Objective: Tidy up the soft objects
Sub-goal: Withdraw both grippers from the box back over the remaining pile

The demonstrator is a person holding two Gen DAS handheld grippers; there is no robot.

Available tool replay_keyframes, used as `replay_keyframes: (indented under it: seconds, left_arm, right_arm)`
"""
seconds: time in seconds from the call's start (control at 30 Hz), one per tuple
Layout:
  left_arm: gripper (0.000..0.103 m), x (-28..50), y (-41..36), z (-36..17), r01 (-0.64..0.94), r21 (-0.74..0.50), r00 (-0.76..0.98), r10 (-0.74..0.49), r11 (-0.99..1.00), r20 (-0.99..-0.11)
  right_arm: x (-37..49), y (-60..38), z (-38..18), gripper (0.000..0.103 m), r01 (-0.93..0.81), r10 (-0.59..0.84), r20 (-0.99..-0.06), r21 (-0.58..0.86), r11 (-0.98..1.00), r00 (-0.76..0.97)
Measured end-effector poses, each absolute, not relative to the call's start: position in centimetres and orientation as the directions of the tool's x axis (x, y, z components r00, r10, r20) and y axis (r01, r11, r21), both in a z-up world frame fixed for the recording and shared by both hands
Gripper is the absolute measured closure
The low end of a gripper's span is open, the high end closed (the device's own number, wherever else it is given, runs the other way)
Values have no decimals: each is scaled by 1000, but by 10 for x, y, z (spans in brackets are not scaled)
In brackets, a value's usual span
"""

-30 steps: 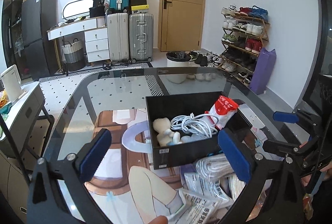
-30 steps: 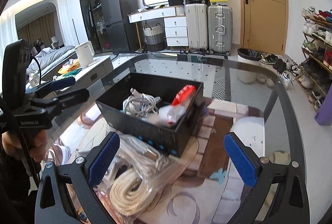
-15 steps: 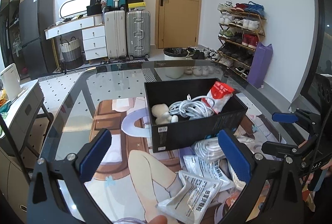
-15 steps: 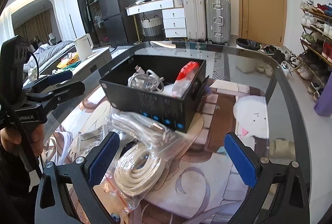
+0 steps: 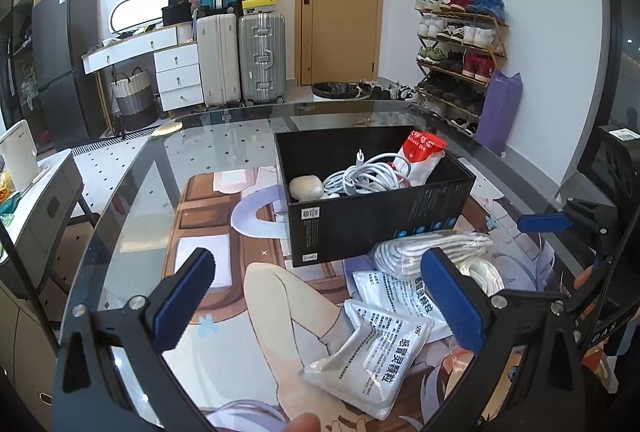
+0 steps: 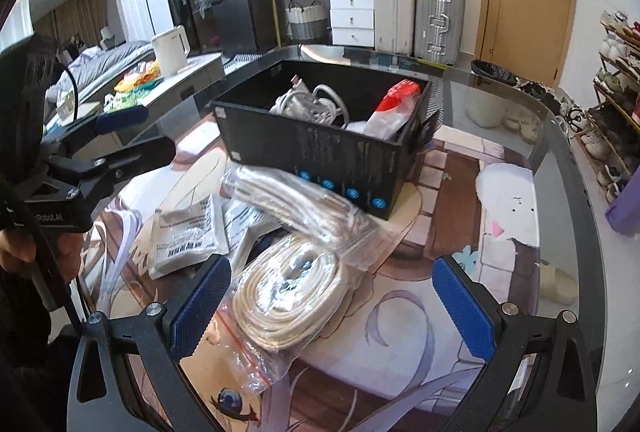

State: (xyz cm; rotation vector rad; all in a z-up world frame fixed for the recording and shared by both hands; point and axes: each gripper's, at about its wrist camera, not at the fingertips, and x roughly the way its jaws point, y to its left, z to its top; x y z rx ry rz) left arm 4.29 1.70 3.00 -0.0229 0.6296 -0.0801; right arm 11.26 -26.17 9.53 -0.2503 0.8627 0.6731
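A black box [image 5: 372, 228] [image 6: 320, 148] stands on the glass table. It holds a coiled white cable [image 5: 360, 180], a red-and-white pouch [image 5: 420, 156] and a beige soft toy [image 5: 304, 188]. In front of it lie white sachets [image 5: 372, 356] [image 6: 188, 240] and bagged cream rope coils [image 6: 292, 292] [image 5: 432, 252]. My left gripper [image 5: 320, 304] is open and empty, held back from the box over the mat. My right gripper [image 6: 332, 308] is open and empty, straddling the nearer rope coil from above.
A printed anime mat [image 5: 208, 232] lies under the glass top. The table's curved edge [image 6: 576, 168] runs at the right. Beyond it are suitcases [image 5: 260, 60], a shoe rack [image 5: 456, 44], a white desk and a side cabinet with a kettle [image 6: 170, 48].
Both grippers have pulled back from the box toward me. The sachets and rope bags in front of the box have come into full view. Both jaws stayed open.
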Motion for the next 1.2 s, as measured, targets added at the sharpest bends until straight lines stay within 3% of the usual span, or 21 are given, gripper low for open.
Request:
replay_keyframes:
  seconds: [1.2]
  left_arm:
    - [0, 49, 21, 17, 84, -38, 752, -89, 996, -653]
  right_arm:
    - [110, -227, 51, 1, -648, 365, -847, 33, 761, 385]
